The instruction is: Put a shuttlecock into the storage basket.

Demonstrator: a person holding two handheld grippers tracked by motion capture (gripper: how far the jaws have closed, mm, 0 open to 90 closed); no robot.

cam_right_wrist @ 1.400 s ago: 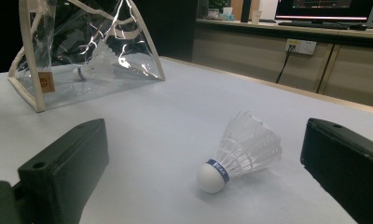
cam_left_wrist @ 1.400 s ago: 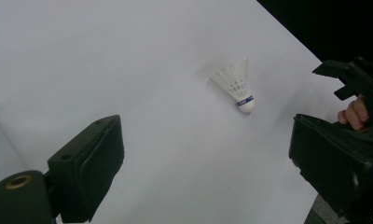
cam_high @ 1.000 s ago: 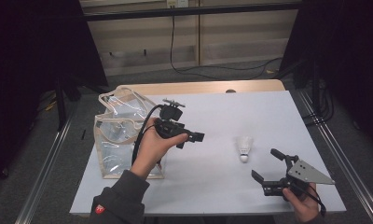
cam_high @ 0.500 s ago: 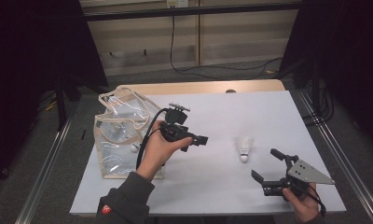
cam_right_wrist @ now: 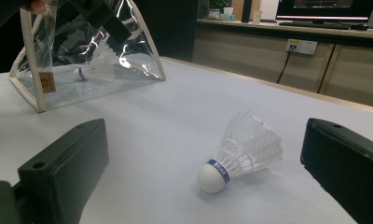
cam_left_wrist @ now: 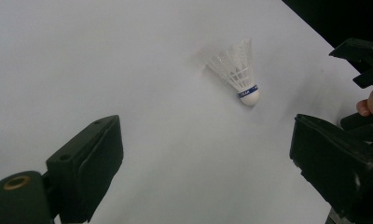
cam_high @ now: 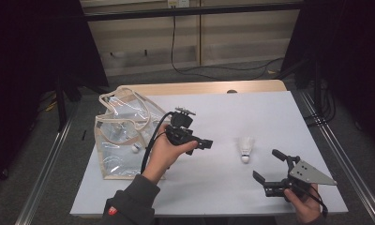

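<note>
Left gripper [cam_high: 205, 143] has shifted rightward from the bag [cam_high: 117, 140] toward the shuttlecock [cam_high: 245, 149]; right gripper [cam_high: 269, 171] unchanged. Both sets of jaws stand wide open, holding nothing. Shuttlecock lies on its side on the table [cam_high: 270, 112], between the grippers, untouched, bare surface all around, edges well off.

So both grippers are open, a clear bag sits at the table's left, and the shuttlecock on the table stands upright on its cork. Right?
Not quite: the shuttlecock lies on its side, as the right gripper view shows. The rest holds: left gripper and right gripper open, clear bag at left.
</note>
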